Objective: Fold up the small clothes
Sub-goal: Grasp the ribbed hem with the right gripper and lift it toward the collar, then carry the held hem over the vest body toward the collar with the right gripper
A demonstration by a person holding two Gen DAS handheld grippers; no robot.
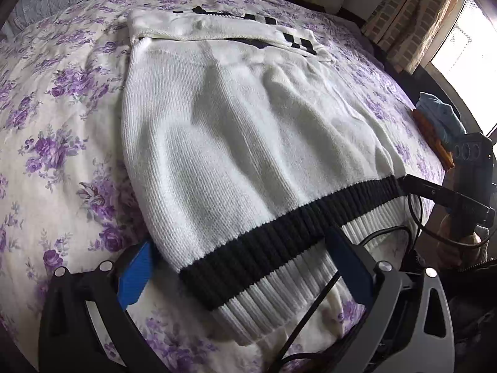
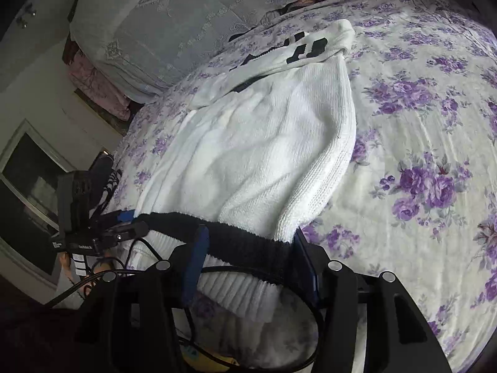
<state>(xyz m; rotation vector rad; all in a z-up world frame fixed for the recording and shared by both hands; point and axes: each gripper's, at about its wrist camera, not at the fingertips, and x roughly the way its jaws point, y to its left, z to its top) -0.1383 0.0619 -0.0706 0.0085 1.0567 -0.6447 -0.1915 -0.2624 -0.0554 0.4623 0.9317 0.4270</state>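
White knit sweater [image 1: 248, 130] lies flat on the bed [image 1: 62, 143] (purple-flower sheet), hem w/ black band [image 1: 279, 242] + white rib nearest the cameras, sleeves folded across the far end by the black blocks.

Handling, my guess: soft, floppy, thickish knit, light-to-medium weight; not fragile, not slippery, but stretchy, so it'll sag & drag on the sheet if lifted from one pt only. Best hold = the ribbed hem, both corners at once; rib is thick, gives the pads bite.

Left tongs [image 1: 236, 267]: wide apart, blue pads either side of the hem's left part; right pad looks to touch the black band, left pad sits just off the sweater's edge. Not clamped on anything.

Right tongs [image 2: 248, 258]: also apart, hem corner lying between the pads, cloth touching both. Looks like a loose straddle, not a pinch yet — can't be fully sure.
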